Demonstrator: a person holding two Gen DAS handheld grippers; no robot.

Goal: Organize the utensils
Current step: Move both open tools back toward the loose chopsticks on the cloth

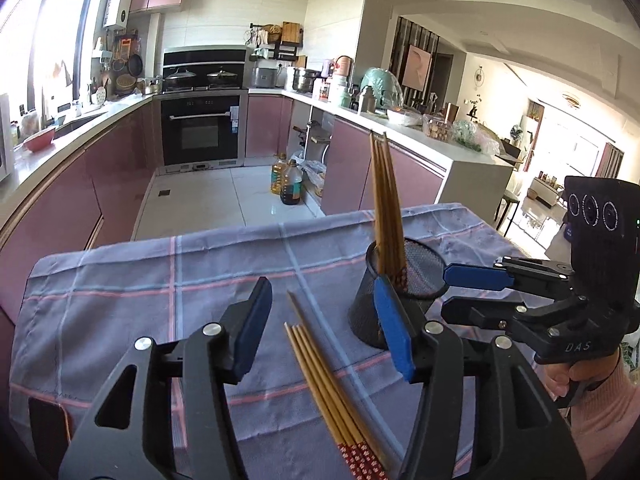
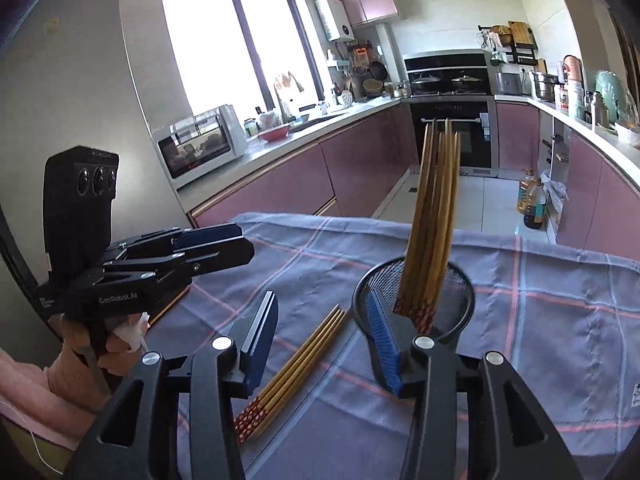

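A black mesh cup (image 1: 416,280) (image 2: 456,300) stands on the checked cloth and holds several wooden chopsticks (image 1: 386,208) (image 2: 434,216) upright. Several more chopsticks (image 1: 324,384) (image 2: 296,368) with red patterned ends lie flat on the cloth beside the cup. My left gripper (image 1: 324,324) is open and empty, above the lying chopsticks. My right gripper (image 2: 324,344) is open and empty, with its right finger at the cup's rim. Each gripper also shows in the other's view: the right gripper (image 1: 460,292) and the left gripper (image 2: 240,240).
The blue-grey checked cloth (image 1: 160,288) (image 2: 560,320) covers the table. Beyond the table's far edge is the kitchen floor with oil bottles (image 1: 286,180) (image 2: 532,200), pink cabinets and an oven (image 1: 200,128).
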